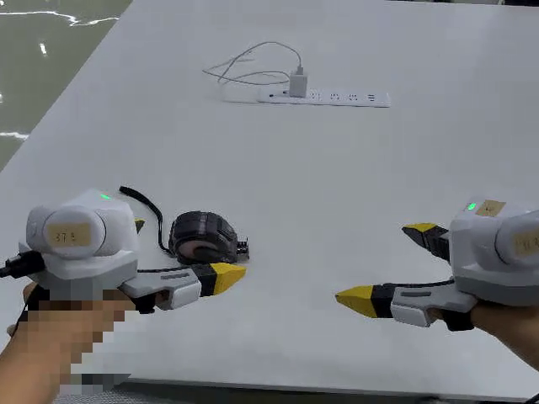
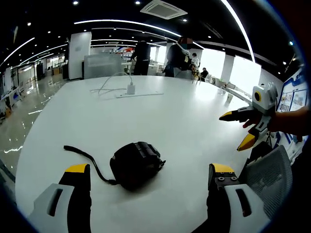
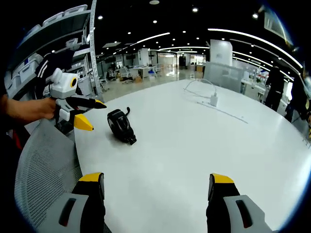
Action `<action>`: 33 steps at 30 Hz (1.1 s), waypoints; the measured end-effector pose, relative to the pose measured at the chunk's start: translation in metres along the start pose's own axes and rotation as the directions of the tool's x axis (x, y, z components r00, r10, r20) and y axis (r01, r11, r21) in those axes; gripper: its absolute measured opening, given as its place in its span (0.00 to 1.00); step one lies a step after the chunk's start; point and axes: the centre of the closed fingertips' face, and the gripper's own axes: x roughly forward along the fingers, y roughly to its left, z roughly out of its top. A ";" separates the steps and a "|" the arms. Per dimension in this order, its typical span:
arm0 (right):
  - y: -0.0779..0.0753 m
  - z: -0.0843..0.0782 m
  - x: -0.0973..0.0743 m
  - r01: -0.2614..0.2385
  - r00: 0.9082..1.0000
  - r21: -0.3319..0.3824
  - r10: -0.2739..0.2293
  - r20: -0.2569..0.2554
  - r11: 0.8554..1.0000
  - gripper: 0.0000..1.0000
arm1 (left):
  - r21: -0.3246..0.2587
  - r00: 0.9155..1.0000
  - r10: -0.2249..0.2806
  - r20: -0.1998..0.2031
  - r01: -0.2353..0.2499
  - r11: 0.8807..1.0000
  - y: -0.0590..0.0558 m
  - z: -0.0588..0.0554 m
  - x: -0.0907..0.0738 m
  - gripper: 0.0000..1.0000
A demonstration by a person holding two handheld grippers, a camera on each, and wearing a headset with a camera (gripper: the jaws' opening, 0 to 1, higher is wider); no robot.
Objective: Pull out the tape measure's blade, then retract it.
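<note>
At the left edge of the white table, a hand holds the left gripper low over the surface. Its 2 yellow-tipped jaws are spread wide and clasp nothing. In the left gripper view, the tape measure lies on the table just ahead of the tips, in line with the gap between them and a little nearer the left jaw. In the right gripper view, a small gap separates it from the left gripper's tips.

The tape measure is a black, rounded case lying on its side. Its blade is wound in, with just the end hook at the mouth on the side facing the right gripper. A black wrist strap trails from the case toward the left, curving across the table.

Further right, near the front edge, the right gripper hangs just above the table. Its jaws are also parted with nothing between them, and its tips point toward the tape measure from well apart.

Across the table on the far side lies a white power strip with a white charger plugged in. The charger's thin cable loops off to the left. A grey mesh chair back stands at the table's near edge.
</note>
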 end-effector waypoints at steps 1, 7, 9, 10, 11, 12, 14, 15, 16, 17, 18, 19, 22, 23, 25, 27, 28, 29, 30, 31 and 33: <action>0.000 0.000 -0.002 0.004 1.000 0.007 -0.004 0.004 1.000 0.88 | 0.004 1.000 -0.001 0.002 0.001 1.000 0.000 0.001 -0.001 0.99; 0.003 0.006 -0.017 0.026 0.999 0.027 -0.027 0.023 0.999 0.89 | 0.002 1.000 0.012 0.015 -0.012 1.000 0.004 0.004 -0.013 0.99; 0.003 0.007 -0.021 0.034 0.999 0.034 -0.034 0.025 0.999 0.89 | 0.000 1.000 0.015 0.019 -0.015 1.000 0.005 0.006 -0.018 0.99; 0.003 0.006 -0.023 0.037 0.999 0.037 -0.037 0.026 0.999 0.90 | -0.001 1.000 0.018 0.019 -0.018 1.000 0.006 0.006 -0.020 0.99; 0.003 0.006 -0.024 0.042 0.999 0.040 -0.043 0.027 0.998 0.90 | 0.000 1.000 0.020 0.020 -0.020 1.000 0.006 0.006 -0.022 0.99; 0.002 0.006 -0.026 0.045 0.999 0.043 -0.046 0.027 0.998 0.90 | 0.000 1.000 0.021 0.021 -0.021 1.000 0.007 0.006 -0.024 0.99; 0.001 0.004 -0.029 0.052 0.998 0.050 -0.054 0.025 0.997 0.90 | -0.001 0.999 0.024 0.021 -0.024 1.000 0.008 0.006 -0.027 0.99; 0.001 0.003 -0.030 0.056 0.998 0.052 -0.057 0.025 0.997 0.91 | 0.000 0.999 0.025 0.023 -0.025 1.000 0.008 0.006 -0.029 0.99; 0.001 0.003 -0.032 0.060 0.998 0.055 -0.062 0.027 0.997 0.91 | 0.002 0.999 0.029 0.023 -0.029 1.000 0.009 0.006 -0.030 0.99; 0.001 0.002 -0.033 0.063 0.998 0.059 -0.064 0.025 0.996 0.91 | 0.003 0.999 0.031 0.023 -0.031 1.000 0.010 0.006 -0.031 0.99; 0.000 0.000 -0.033 0.065 0.998 0.062 -0.067 0.023 0.996 0.91 | 0.002 0.999 0.030 0.020 -0.030 1.000 0.010 0.005 -0.032 0.99; 0.000 0.000 -0.034 0.067 0.997 0.063 -0.069 0.024 0.996 0.91 | 0.002 0.999 0.031 0.020 -0.031 1.000 0.010 0.005 -0.032 0.99; -0.001 -0.002 -0.035 0.073 0.997 0.069 -0.075 0.023 0.995 0.90 | 0.007 0.999 0.036 0.021 -0.036 0.999 0.011 0.004 -0.034 0.99; -0.001 -0.002 -0.036 0.075 0.997 0.071 -0.077 0.024 0.995 0.90 | 0.006 0.999 0.036 0.018 -0.036 0.999 0.011 0.003 -0.035 0.99; 0.000 -0.003 -0.036 0.077 0.997 0.077 -0.079 0.024 0.994 0.90 | 0.002 0.999 0.033 0.019 -0.033 0.999 0.011 0.002 -0.035 0.99; 0.000 -0.004 -0.037 0.080 0.996 0.078 -0.082 0.023 0.994 0.90 | 0.001 0.999 0.032 0.014 -0.032 0.999 0.011 0.001 -0.035 0.99; 0.001 -0.005 -0.037 0.080 0.996 0.082 -0.082 0.022 0.993 0.90 | 0.002 0.999 0.035 0.012 -0.035 0.999 0.011 0.001 -0.035 0.99; 0.001 -0.005 -0.037 0.080 0.996 0.084 -0.082 0.022 0.993 0.90 | 0.002 0.999 0.035 0.012 -0.035 0.999 0.011 0.001 -0.035 0.99; 0.001 -0.005 -0.037 0.080 0.996 0.084 -0.083 0.023 0.993 0.90 | 0.002 0.999 0.035 0.014 -0.035 0.999 0.011 0.001 -0.035 0.99; 0.001 -0.005 -0.037 0.081 0.996 0.083 -0.083 0.022 0.993 0.90 | 0.003 0.999 0.035 0.013 -0.035 0.999 0.011 0.001 -0.035 0.99; 0.000 -0.004 -0.036 0.081 0.996 0.084 -0.083 0.023 0.993 0.90 | 0.002 0.999 0.035 0.014 -0.035 0.999 0.011 0.001 -0.036 0.99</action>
